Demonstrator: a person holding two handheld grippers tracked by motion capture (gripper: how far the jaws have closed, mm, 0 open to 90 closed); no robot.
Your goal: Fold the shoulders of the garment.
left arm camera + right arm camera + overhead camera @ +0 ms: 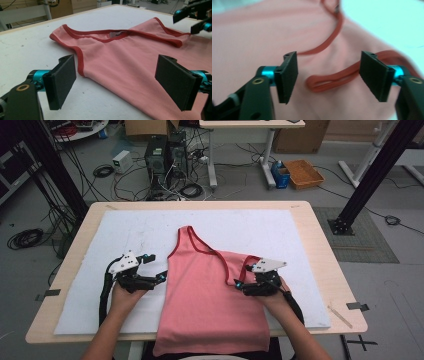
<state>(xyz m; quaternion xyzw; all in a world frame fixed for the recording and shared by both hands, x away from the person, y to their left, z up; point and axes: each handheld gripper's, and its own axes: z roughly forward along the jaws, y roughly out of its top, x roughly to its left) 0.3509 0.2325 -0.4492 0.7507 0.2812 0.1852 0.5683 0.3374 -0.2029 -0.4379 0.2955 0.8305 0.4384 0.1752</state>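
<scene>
A pink tank top [205, 290] with dark red trim lies flat on the white mat [95, 265], its hem hanging over the table's near edge. My left gripper [156, 266] stands open just off the top's left armhole edge, and its view shows both jaws wide apart [117, 80] over the top [120, 57]. My right gripper [243, 276] hovers open over the right shoulder strap, which is folded onto the body. In the right gripper view the red strap loop [329, 81] lies between the spread jaws [328, 75], not pinched. The right gripper [192, 17] also appears far off in the left gripper view.
The mat covers most of the wooden table [320, 250]. Bare mat lies left of and beyond the top. On the floor behind are computer towers [165, 157], tangled cables, an orange crate [303, 172] and black frame posts [372, 175].
</scene>
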